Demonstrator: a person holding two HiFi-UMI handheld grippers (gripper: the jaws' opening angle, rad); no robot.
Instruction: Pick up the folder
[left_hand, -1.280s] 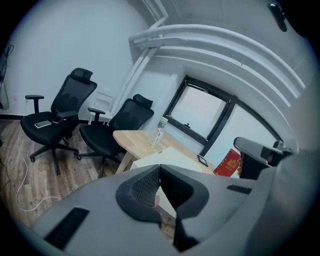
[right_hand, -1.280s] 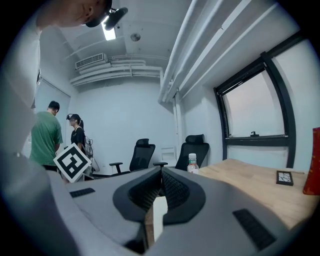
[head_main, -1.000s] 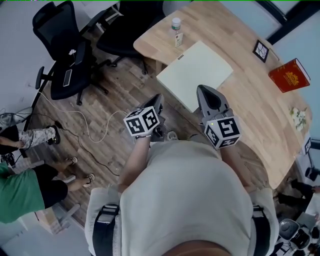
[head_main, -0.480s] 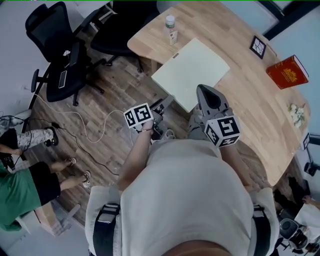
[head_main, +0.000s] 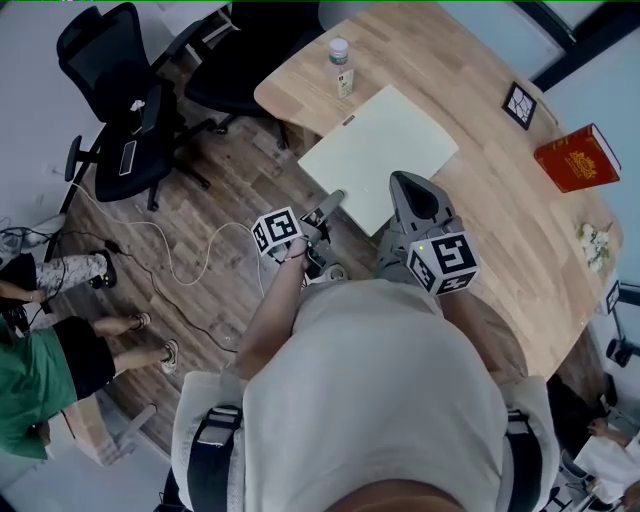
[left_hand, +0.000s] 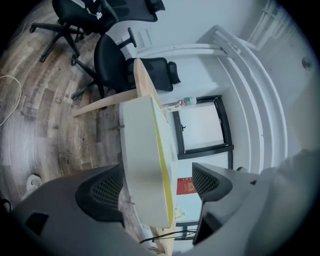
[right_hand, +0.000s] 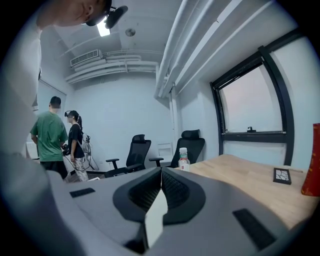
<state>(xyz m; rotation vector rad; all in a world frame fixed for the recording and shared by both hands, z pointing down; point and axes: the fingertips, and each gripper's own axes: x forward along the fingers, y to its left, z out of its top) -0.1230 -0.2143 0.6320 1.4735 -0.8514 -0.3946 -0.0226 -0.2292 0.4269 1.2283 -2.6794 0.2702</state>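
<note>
From above, the pale folder (head_main: 385, 150) lies on the wooden table (head_main: 500, 200) with its near corner hanging past the edge. I take that overhang to be what gives both tools a way in. The right gripper (head_main: 400, 182) reaches roughly level onto the near edge. The left gripper (head_main: 335, 203) comes at the overhang from the floor side, wrist rolled over. In the left gripper view its jaws have just been opening and stand spread wide. They straddle the overhanging corner, one pad close by the underside and the other well apart, so nothing is clamped. In the right gripper view the jaws are pressed together on a thin pale edge of the folder, seemingly steadying it.
</note>
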